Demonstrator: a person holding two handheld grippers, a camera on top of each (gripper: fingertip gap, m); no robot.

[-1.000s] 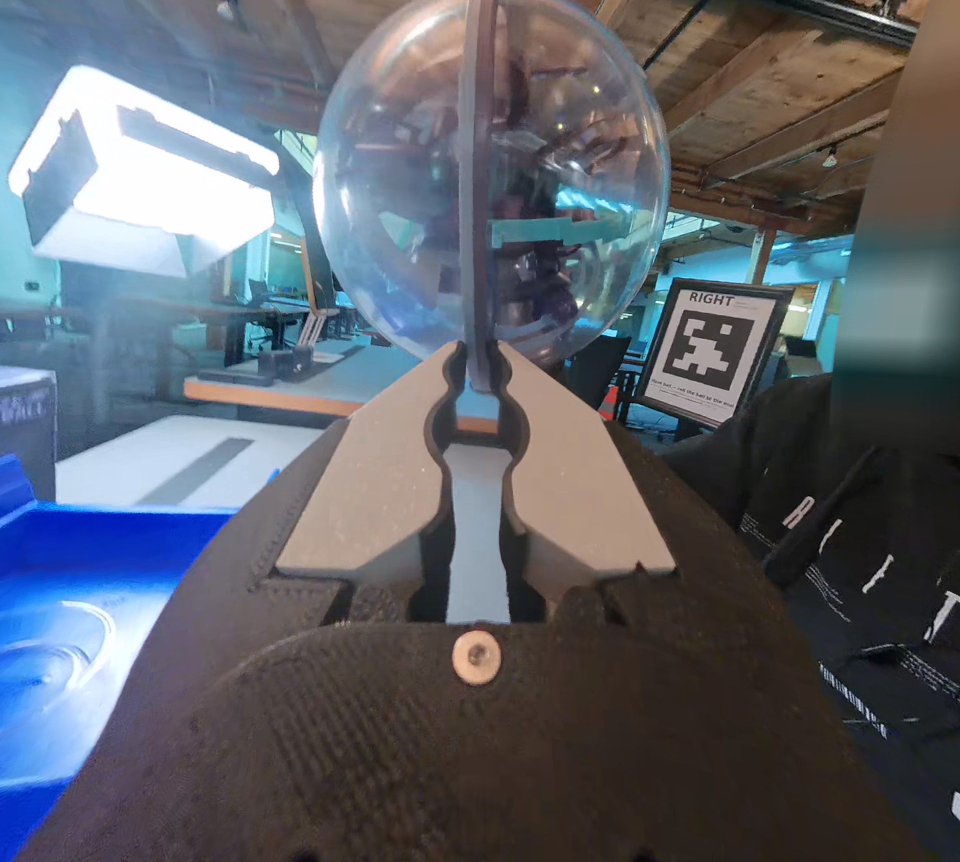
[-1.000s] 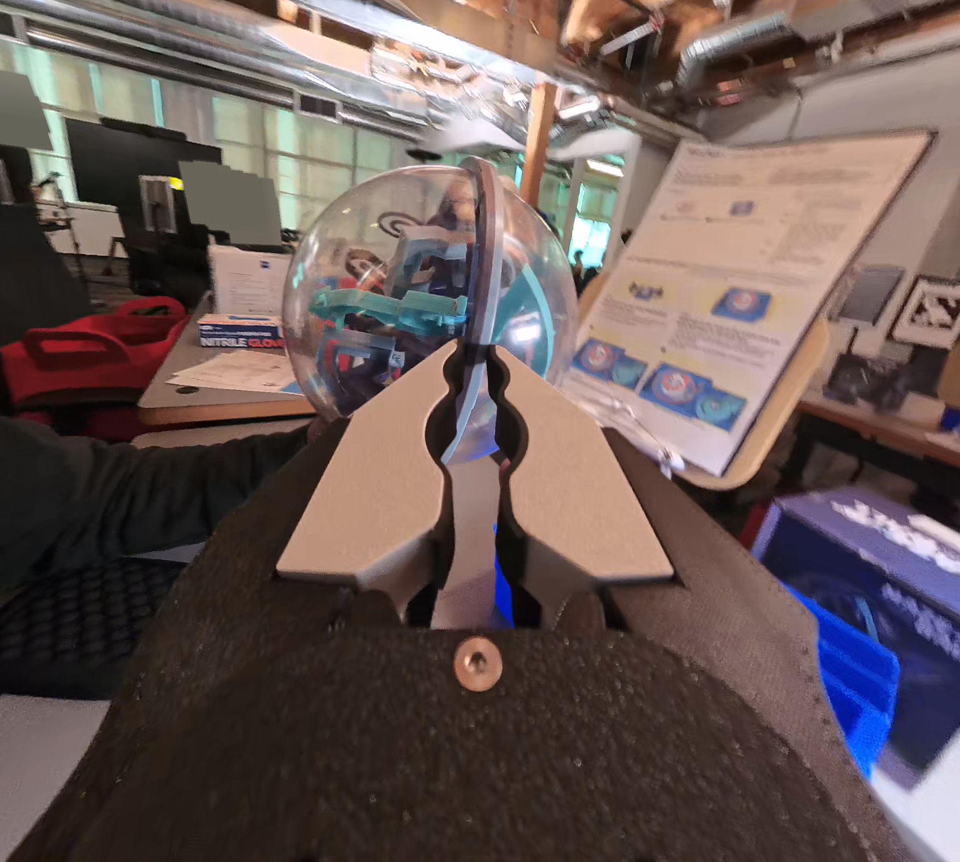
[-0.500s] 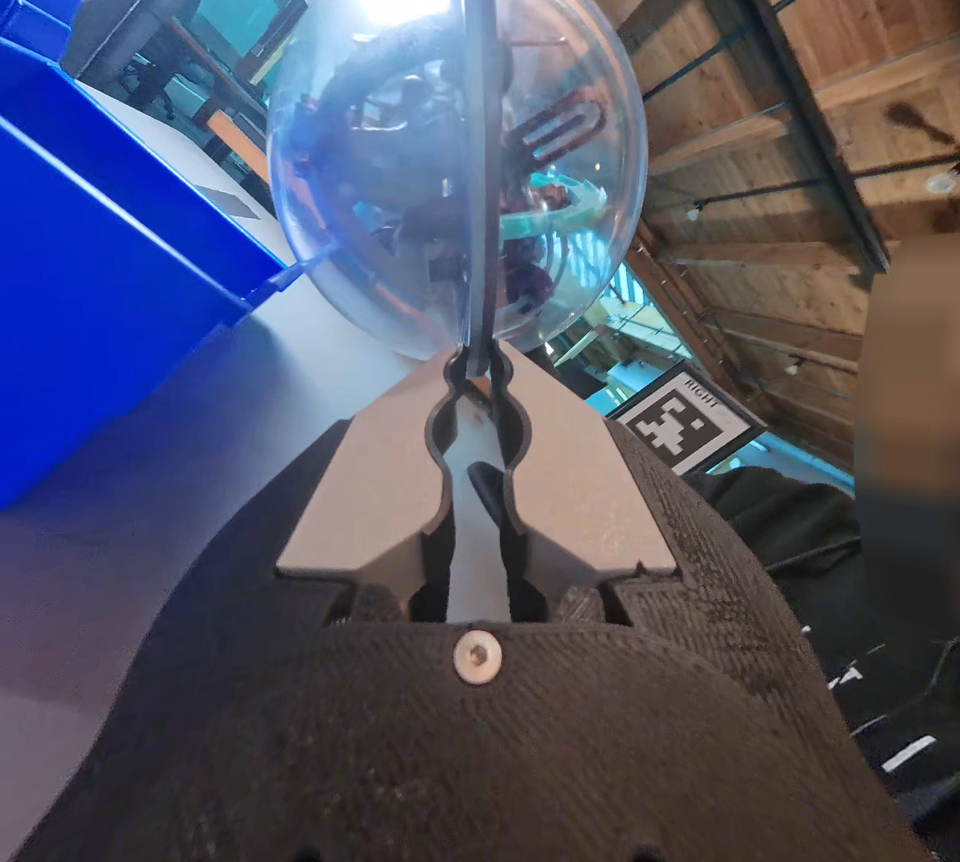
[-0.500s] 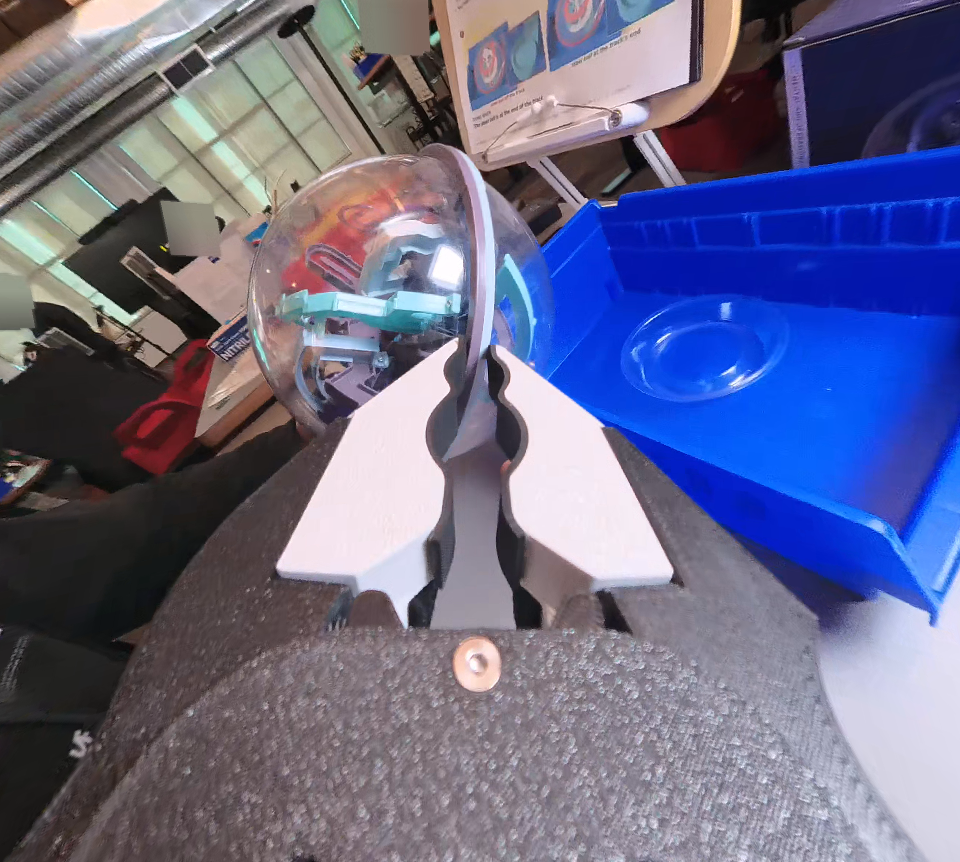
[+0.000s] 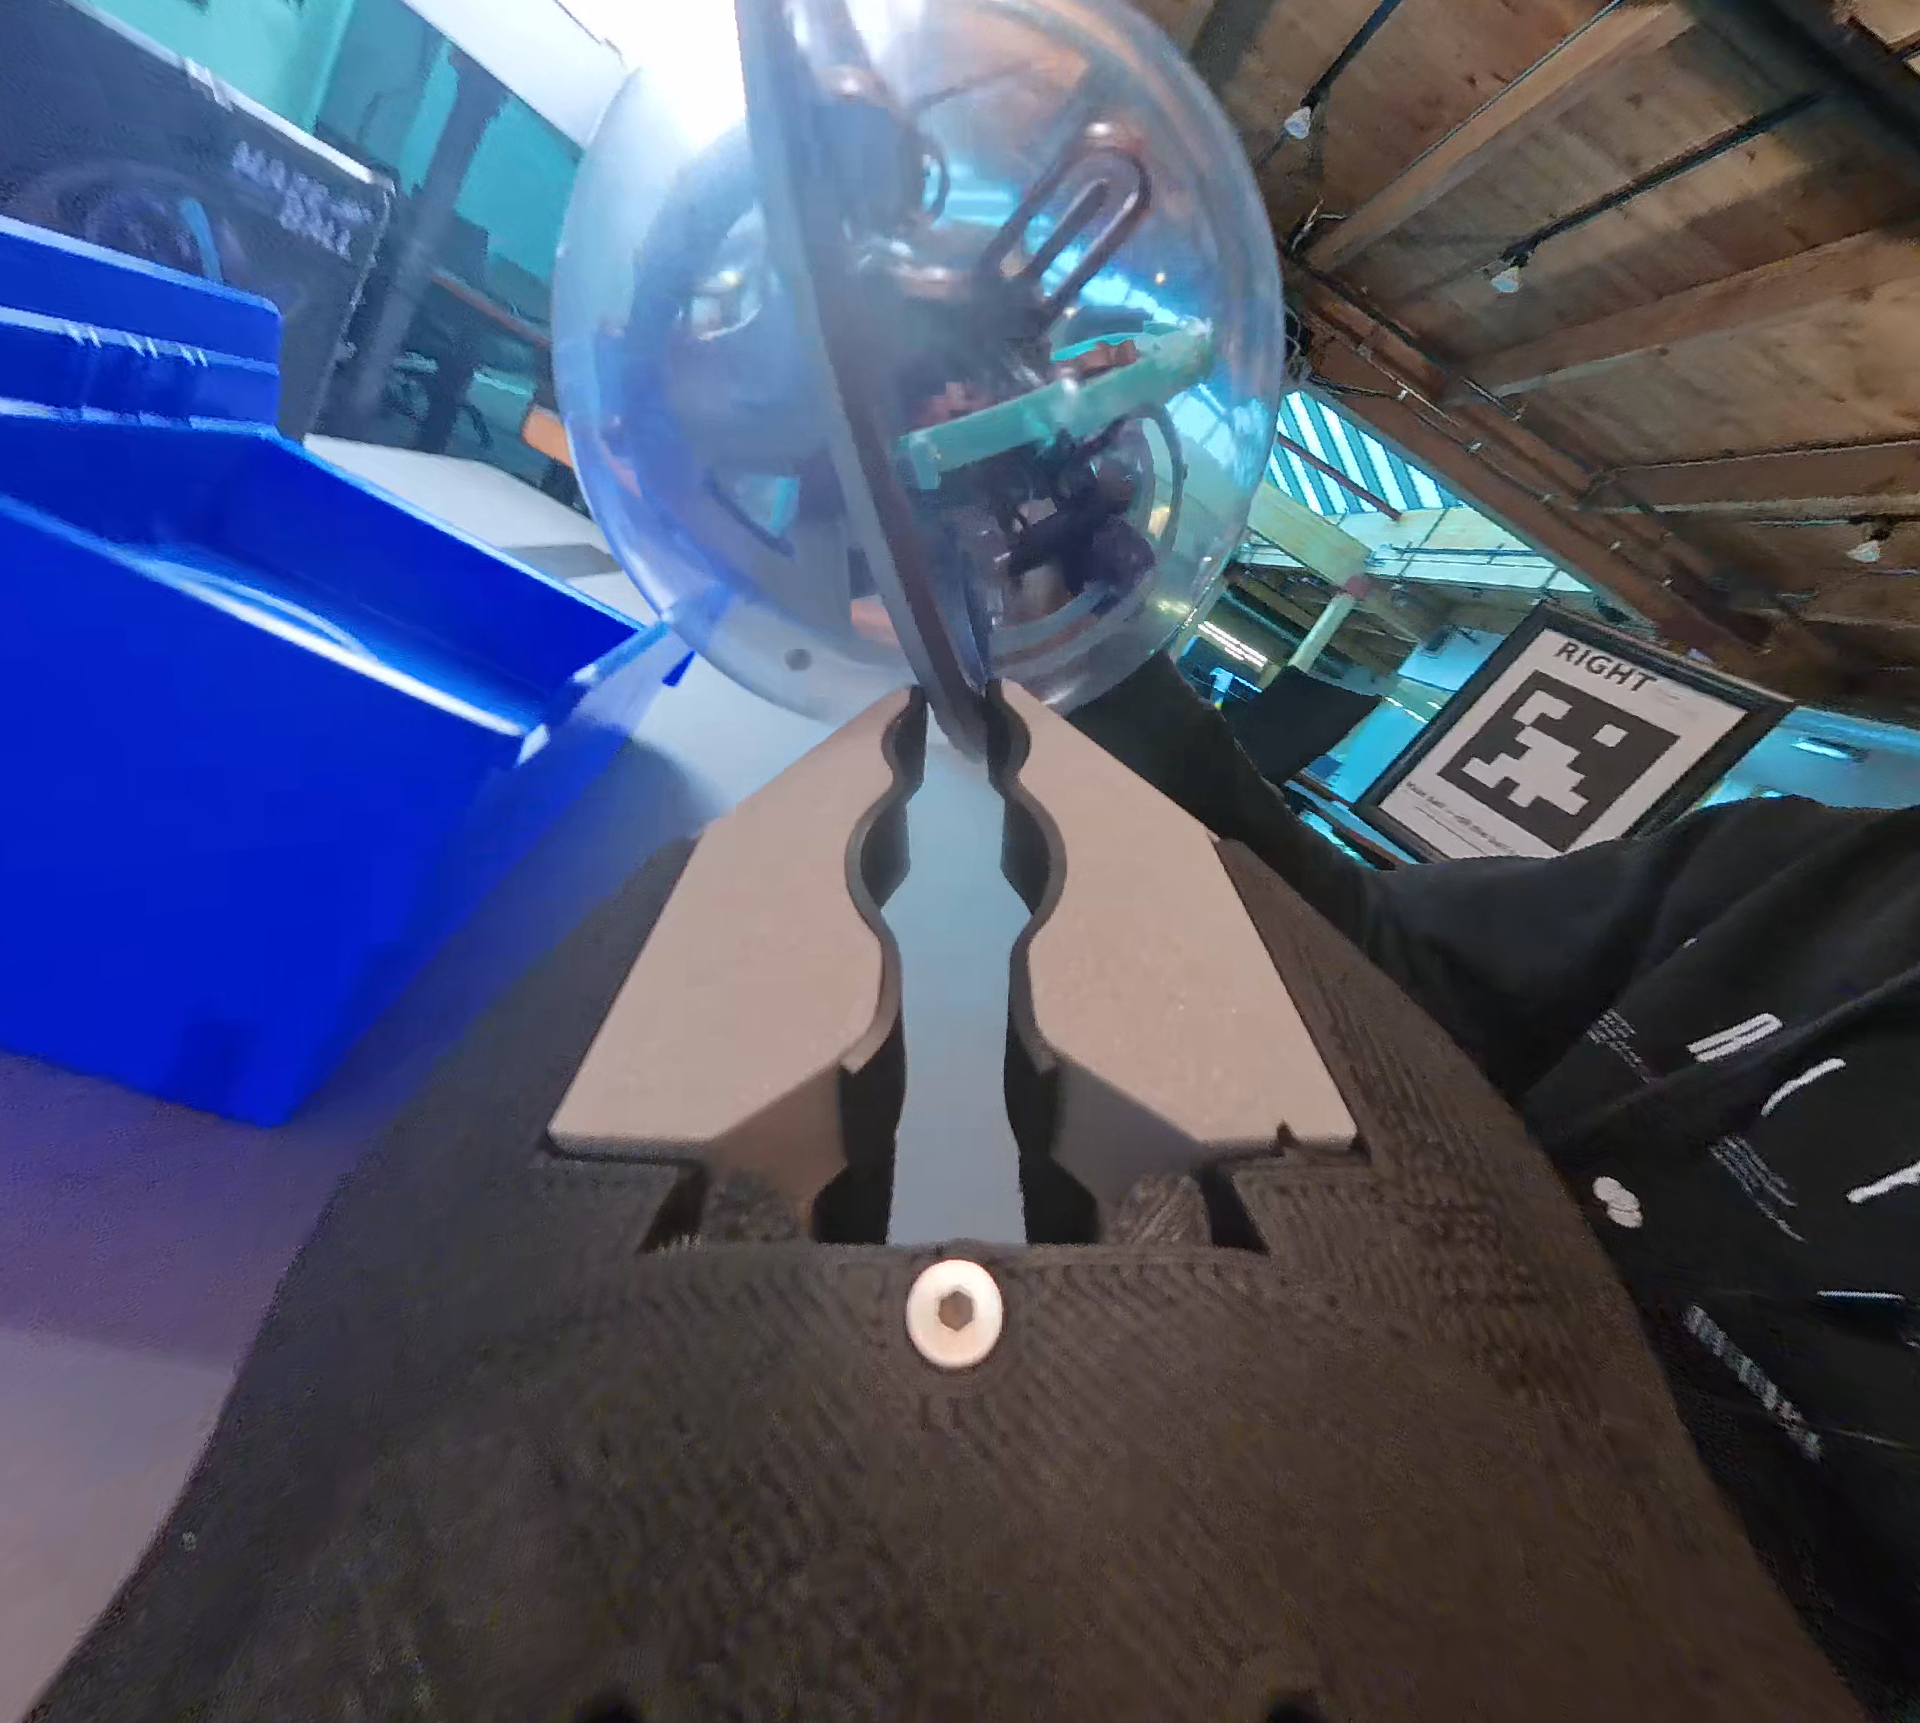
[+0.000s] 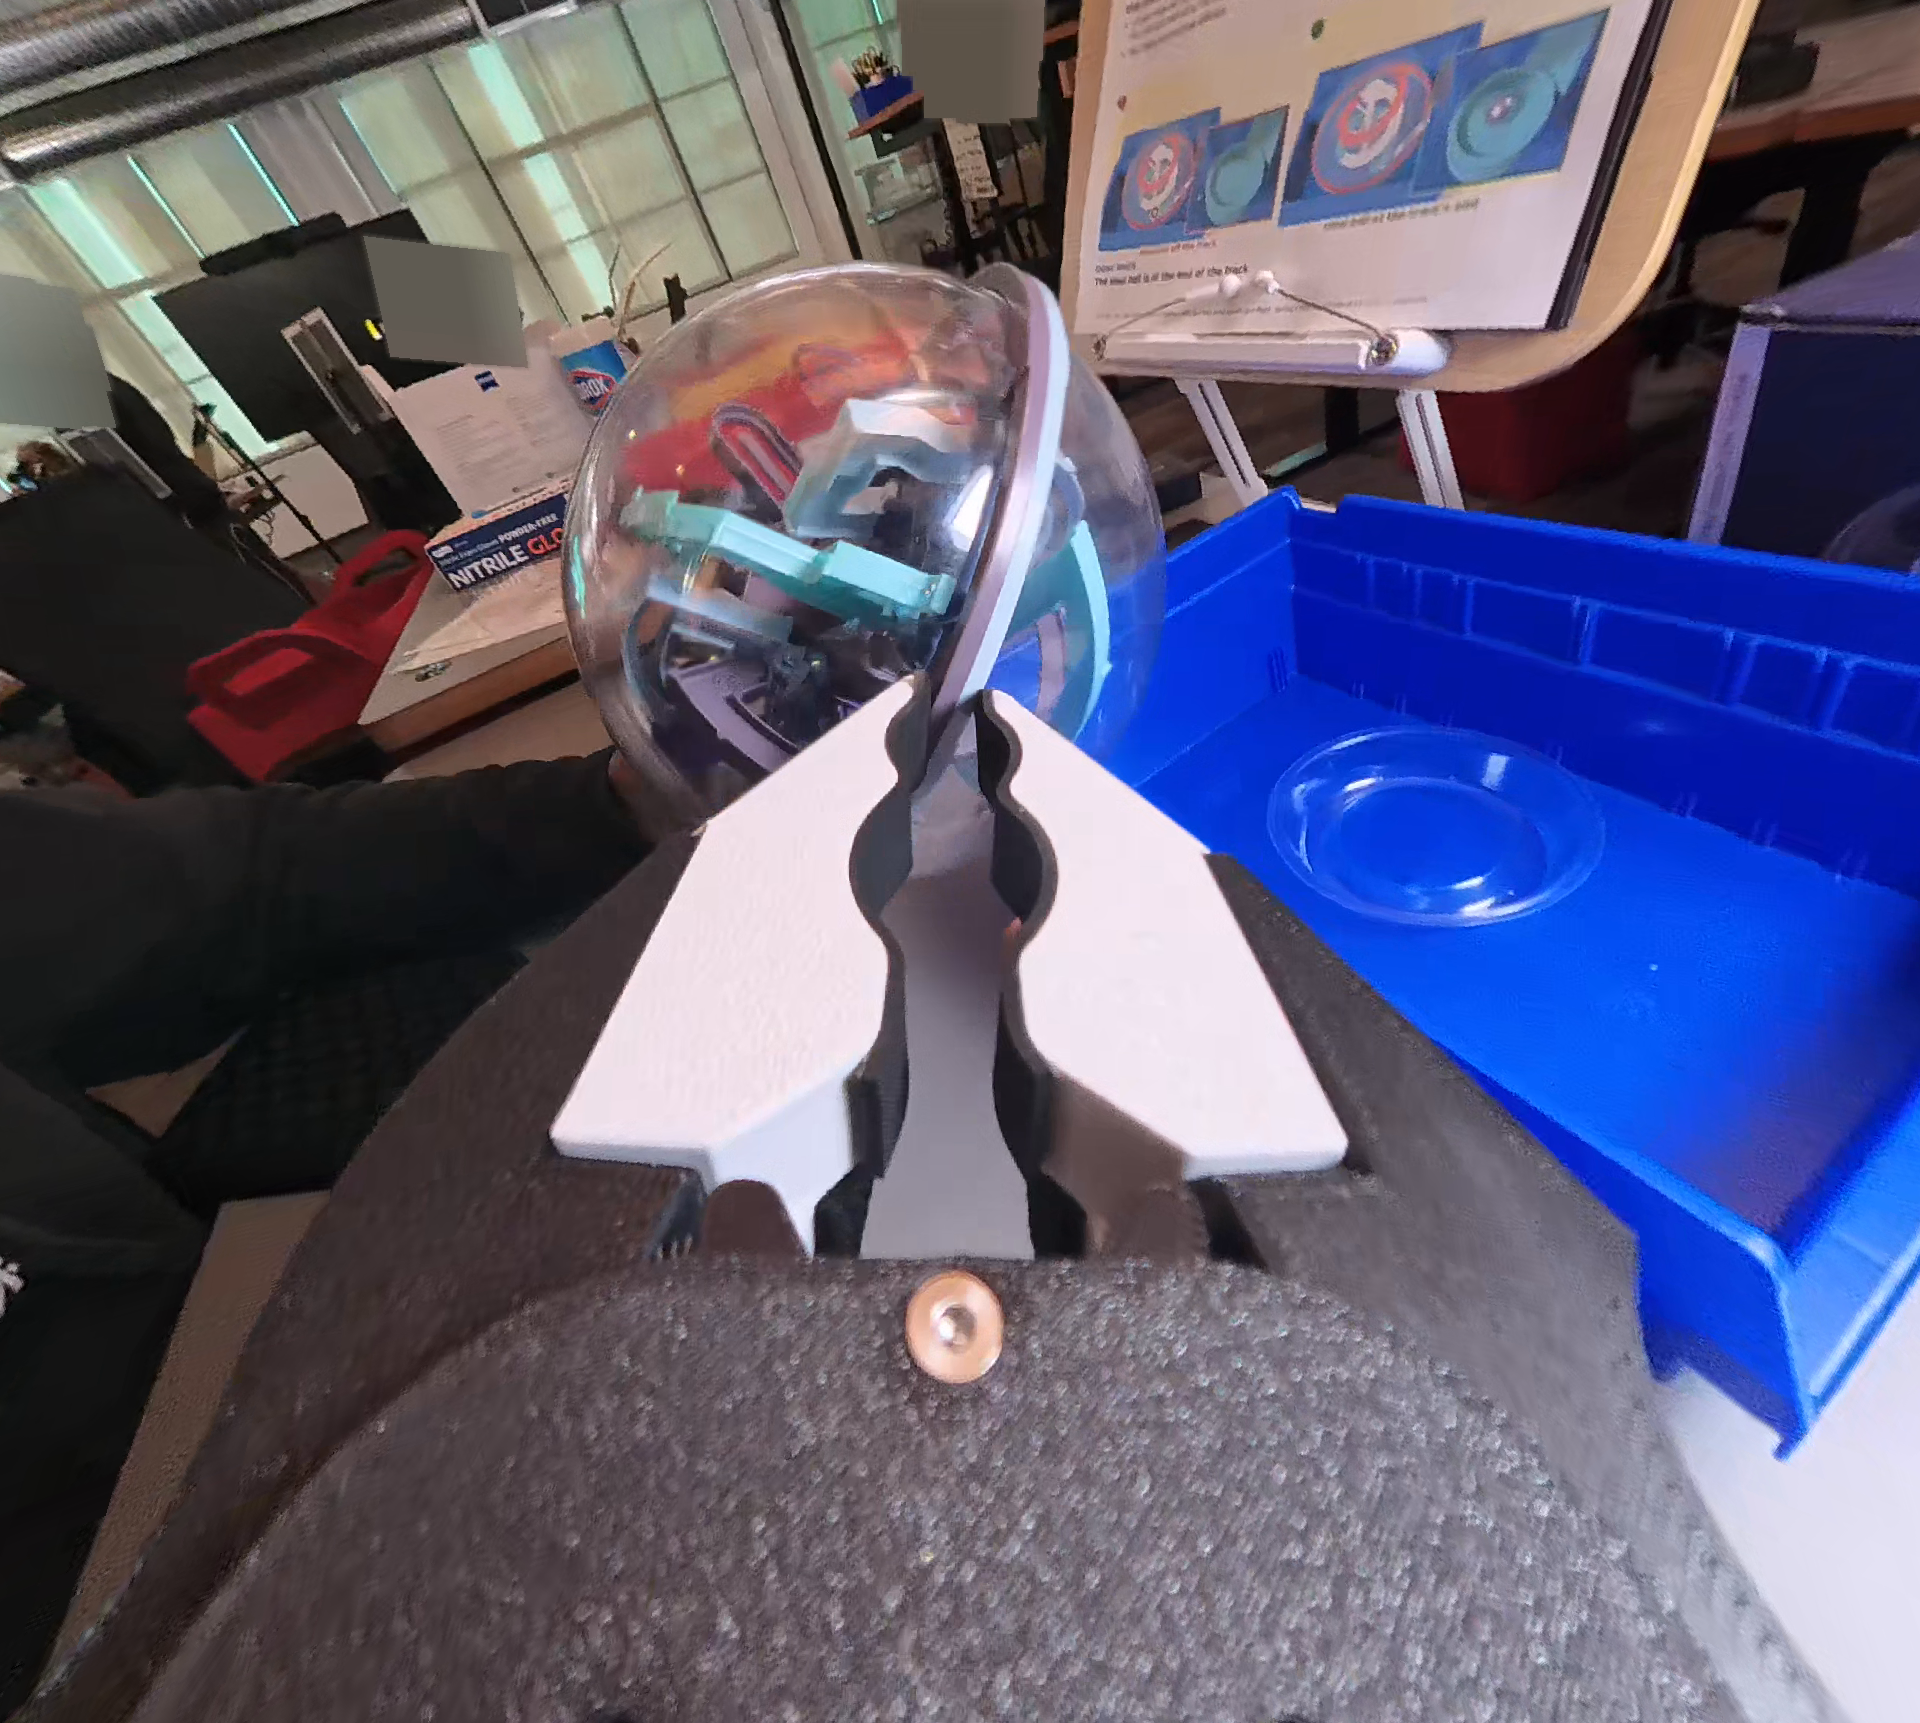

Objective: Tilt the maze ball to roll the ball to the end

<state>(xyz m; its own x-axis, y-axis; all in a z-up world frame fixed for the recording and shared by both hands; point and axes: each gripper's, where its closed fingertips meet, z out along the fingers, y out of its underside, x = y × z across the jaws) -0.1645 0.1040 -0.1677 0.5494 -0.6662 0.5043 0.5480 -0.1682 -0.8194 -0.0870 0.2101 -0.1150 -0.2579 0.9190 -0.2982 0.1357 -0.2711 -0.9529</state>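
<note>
— What are the two grippers doing?

— The left hand-held gripper (image 5: 951, 717) is pinching the grey rim of the maze ball (image 5: 914, 323), and the right hand-held gripper (image 6: 948, 709) is clamping that rim from the opposite side.

— How is the ball looking?

— It is showing as a clear sphere with teal, red and purple tracks inside, rim tilted, hanging in the air beside the blue bin (image 6: 1621, 1029), which is holding a clear dish (image 6: 1434, 826).

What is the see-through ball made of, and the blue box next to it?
The maze ball looks like clear, glossy hard plastic: you see the coloured tracks inside, and light glints off its shell. The blue bin seems moulded plastic too, smooth and slightly shiny, with ribs along its wall.
</note>
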